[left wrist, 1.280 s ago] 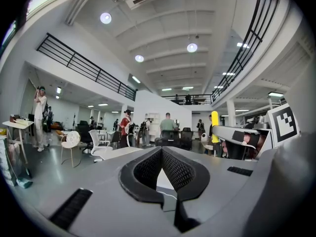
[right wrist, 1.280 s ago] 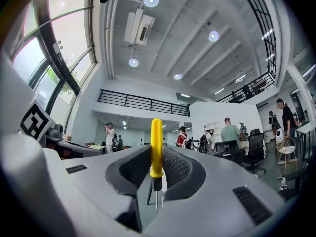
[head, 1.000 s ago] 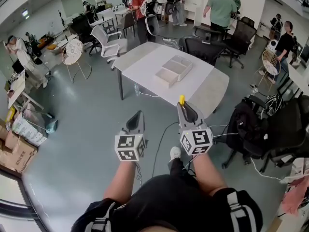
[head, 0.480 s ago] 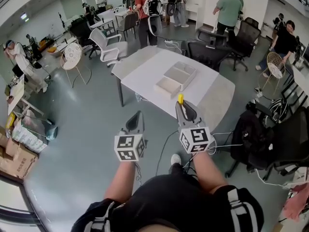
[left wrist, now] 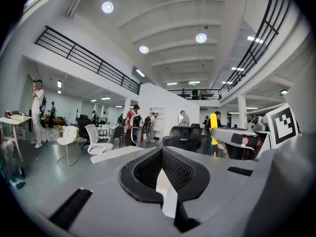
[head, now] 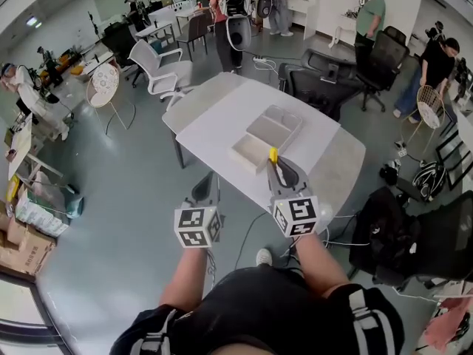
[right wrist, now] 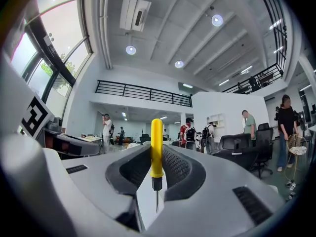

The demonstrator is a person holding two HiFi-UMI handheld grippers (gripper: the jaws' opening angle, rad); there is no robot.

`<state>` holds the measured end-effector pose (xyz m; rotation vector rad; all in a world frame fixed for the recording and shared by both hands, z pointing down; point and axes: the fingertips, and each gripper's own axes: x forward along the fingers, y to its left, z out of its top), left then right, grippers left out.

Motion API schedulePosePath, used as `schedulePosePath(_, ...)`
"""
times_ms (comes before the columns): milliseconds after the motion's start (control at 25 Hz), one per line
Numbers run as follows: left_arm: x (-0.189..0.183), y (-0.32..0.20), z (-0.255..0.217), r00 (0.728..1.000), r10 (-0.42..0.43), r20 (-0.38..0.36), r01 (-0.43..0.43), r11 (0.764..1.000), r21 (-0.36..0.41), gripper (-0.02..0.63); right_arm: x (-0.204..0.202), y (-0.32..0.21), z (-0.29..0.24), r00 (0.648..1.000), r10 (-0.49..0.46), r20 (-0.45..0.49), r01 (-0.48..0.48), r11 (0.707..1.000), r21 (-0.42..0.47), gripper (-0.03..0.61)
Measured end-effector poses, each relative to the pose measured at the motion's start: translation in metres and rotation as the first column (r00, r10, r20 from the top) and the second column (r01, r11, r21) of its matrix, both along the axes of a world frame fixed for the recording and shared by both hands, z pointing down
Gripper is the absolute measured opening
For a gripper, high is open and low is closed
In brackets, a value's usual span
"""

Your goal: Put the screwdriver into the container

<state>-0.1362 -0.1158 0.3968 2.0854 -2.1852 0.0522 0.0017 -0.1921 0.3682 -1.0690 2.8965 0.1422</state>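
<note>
A yellow-handled screwdriver [right wrist: 156, 151] stands upright between the pads of my right gripper [right wrist: 157, 154], which is shut on it, handle up and thin blade down. In the head view the right gripper [head: 279, 170] hovers over the near edge of the white table [head: 214, 117], with the screwdriver's handle [head: 273, 156] poking out ahead. A white open container [head: 255, 151] lies on the table just beyond the gripper, with a second one [head: 277, 126] behind it. My left gripper [head: 207, 189] hangs short of the table, shut and empty [left wrist: 160, 152].
Black office chairs [head: 314, 83] stand behind the table and a white chair [head: 164, 69] at its far left. Several people [head: 229, 6] stand at the back. More dark chairs [head: 436, 220] crowd the right. A cable [head: 244, 235] runs over the grey floor.
The table and containers have come nearer; the right gripper now reaches over the table's near edge. Both grippers keep their pose, screwdriver still held.
</note>
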Motion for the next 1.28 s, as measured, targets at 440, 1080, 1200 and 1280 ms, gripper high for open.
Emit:
schedulePosePath(440,0.000,-0.140,0.007,0.999,-0.004,0.032,0.005,0.999,-0.038,0.006,-0.011,-0.136,0.024,0.999,-0.043,-0.008,0.042,0.997,-0.070,0.066)
schedulePosePath(1080,-0.028,-0.213,0.022,1.000,-0.009,0.030,0.011,0.997,-0.076,0.006,-0.050,-0.211,0.074,0.997,-0.071,-0.030,0.064,0.979,-0.192,0.066)
schedulePosePath(1200,-0.043,-0.226,0.023,0.999,0.022,0.040,-0.018,0.997,-0.079,0.006,-0.064,-0.221,0.078,0.998,-0.047,-0.037,0.039,0.981,-0.190,0.066)
schedulePosePath(1280,-0.052,-0.236,0.025,0.998,0.050,0.044,-0.046,0.995,-0.086,0.006,-0.072,-0.229,0.081,0.999,-0.014,-0.035,0.007,0.981,-0.196,0.066)
